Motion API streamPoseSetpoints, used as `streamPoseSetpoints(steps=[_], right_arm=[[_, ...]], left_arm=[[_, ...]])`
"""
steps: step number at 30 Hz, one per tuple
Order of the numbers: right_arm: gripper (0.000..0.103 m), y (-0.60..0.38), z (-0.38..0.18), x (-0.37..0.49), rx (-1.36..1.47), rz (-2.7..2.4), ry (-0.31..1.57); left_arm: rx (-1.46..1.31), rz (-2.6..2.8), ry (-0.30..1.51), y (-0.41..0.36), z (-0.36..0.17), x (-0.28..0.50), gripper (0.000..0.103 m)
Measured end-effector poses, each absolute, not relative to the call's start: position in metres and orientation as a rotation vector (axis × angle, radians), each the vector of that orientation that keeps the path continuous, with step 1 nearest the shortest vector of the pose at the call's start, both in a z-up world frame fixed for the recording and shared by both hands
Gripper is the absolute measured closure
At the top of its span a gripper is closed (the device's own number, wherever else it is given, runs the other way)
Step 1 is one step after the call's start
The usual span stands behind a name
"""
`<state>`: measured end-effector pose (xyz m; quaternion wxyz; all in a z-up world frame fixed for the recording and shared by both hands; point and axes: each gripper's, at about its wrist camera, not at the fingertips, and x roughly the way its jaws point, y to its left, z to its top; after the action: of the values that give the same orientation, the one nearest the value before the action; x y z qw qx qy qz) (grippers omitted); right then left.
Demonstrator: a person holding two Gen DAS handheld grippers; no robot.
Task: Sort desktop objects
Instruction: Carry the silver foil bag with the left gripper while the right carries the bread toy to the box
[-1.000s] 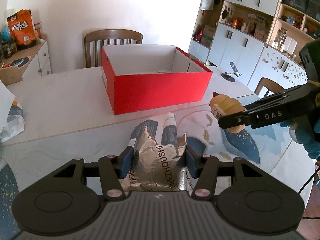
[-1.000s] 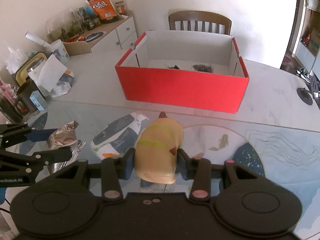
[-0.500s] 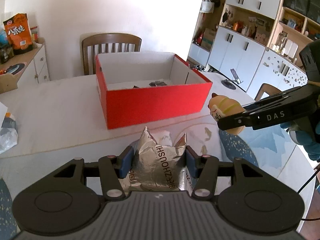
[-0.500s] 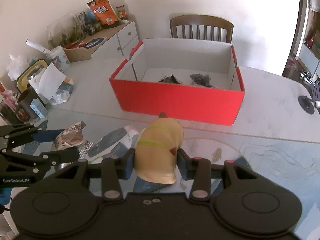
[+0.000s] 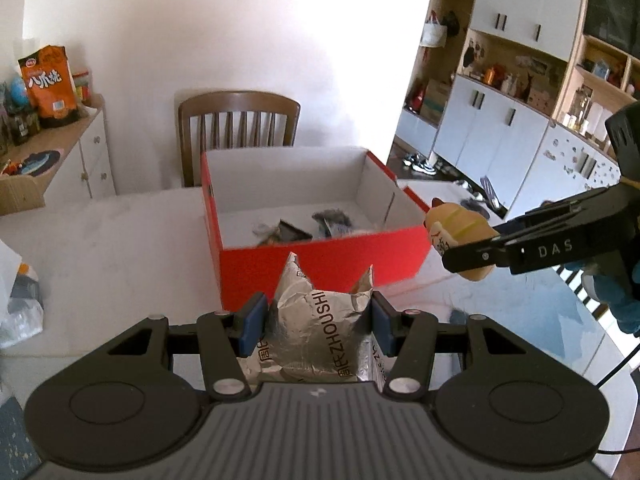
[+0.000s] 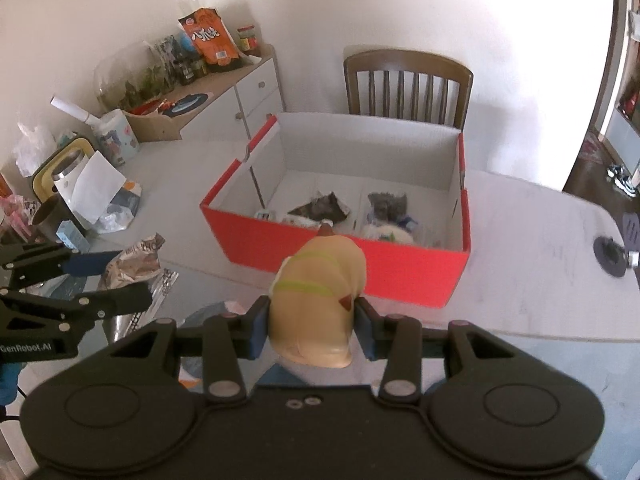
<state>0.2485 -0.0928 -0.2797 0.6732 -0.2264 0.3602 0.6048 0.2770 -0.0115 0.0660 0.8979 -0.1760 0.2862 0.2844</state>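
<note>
My left gripper (image 5: 318, 320) is shut on a crumpled silver foil snack bag (image 5: 320, 336) and holds it above the table, just in front of the open red box (image 5: 320, 268). My right gripper (image 6: 310, 326) is shut on a tan toy figure with green stripes (image 6: 320, 300), held up near the box's front wall (image 6: 400, 276). The box holds a few dark wrappers and small items (image 6: 320, 208). The toy (image 5: 456, 232) and right gripper show at the right of the left wrist view; the foil bag (image 6: 132, 268) and left gripper show at the left of the right wrist view.
A wooden chair (image 5: 238, 132) stands behind the box. A sideboard (image 6: 224, 96) with an orange snack bag (image 6: 208, 40) is at the back left. Cups, paper and bags (image 6: 80, 192) crowd the table's left side. A small black stand (image 6: 610, 256) sits at the right.
Both grippers have risen and moved toward the red box with their objects held. The box's inside and its contents have come into view.
</note>
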Motion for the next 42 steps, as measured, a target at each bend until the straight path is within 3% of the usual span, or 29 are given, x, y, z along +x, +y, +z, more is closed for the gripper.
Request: streamPoseSetpoints(steps=[24, 42], right_arm=[[0.060, -0.048, -0.247, 0.296, -0.512, 1.411, 0.736], [0.060, -0.002, -0.267, 0.324, -0.545, 1.385, 0.750]], left_arm=[[-0.450, 0.682, 0.512, 0.048, 0.097, 0.329, 0.050], [-0.400, 0.713, 0.565, 0.097, 0.089, 0.384, 0.050]])
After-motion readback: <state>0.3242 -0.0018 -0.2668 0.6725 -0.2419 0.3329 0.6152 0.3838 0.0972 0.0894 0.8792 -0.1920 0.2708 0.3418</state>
